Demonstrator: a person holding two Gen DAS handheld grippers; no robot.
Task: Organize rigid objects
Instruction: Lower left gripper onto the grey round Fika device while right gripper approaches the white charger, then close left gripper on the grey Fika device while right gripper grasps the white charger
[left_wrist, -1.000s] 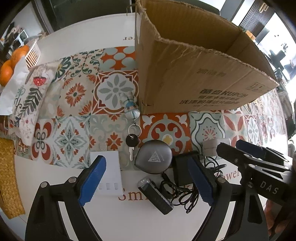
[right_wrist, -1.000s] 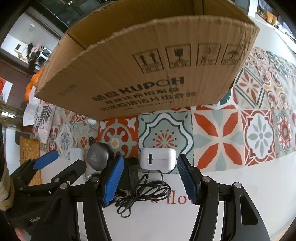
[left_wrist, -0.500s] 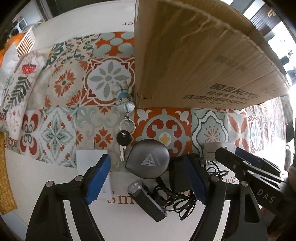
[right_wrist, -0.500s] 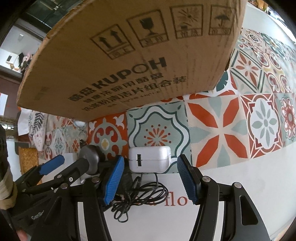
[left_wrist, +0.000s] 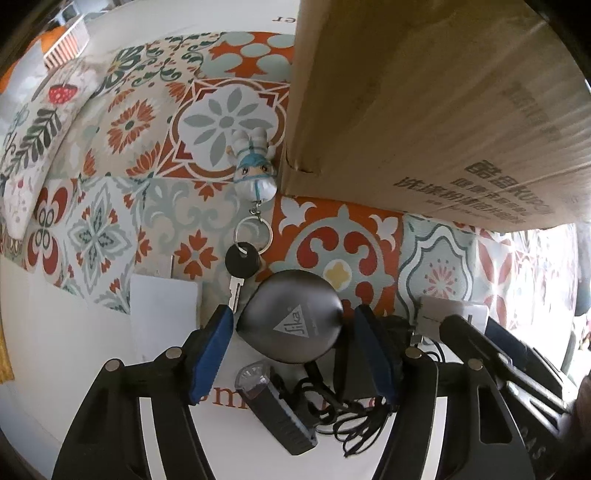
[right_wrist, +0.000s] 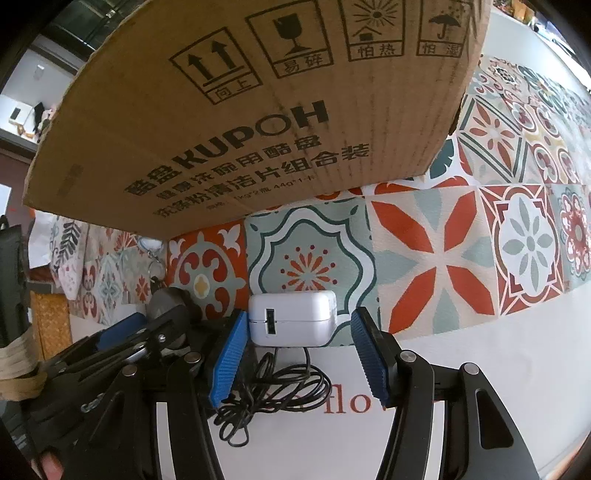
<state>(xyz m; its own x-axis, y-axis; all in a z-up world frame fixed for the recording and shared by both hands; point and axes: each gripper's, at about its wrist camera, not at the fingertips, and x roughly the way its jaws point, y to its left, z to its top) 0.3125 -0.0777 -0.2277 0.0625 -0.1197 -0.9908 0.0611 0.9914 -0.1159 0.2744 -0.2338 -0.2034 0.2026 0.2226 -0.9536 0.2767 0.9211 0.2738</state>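
Left wrist view looks straight down on the round grey case (left_wrist: 291, 325) with the triangle logo, lying on the table (left_wrist: 74, 332) just near of the patterned cloth (left_wrist: 129, 147). The left gripper (left_wrist: 295, 347) points down over it, blue fingers (left_wrist: 212, 350) either side and closing in, the case between them with a sliver of gap on each side, so no squeeze yet. Just far-left of the case lies a black-headed key (left_wrist: 239, 264) on a ring with a little doll charm (left_wrist: 255, 173); a white card (left_wrist: 162, 314) sits to the left, a small black torch (left_wrist: 275, 410) on the near side, tangled black cable (left_wrist: 351, 413) to the right.

Over on the right wrist view, the right gripper (right_wrist: 297, 354) tilts steeply down at the white charger (right_wrist: 291, 323), its fingers (right_wrist: 227, 358) closing too, the charger sitting just beyond the tips, untouched. The cable coils below it. The cardboard box (right_wrist: 258, 110) looms behind both.
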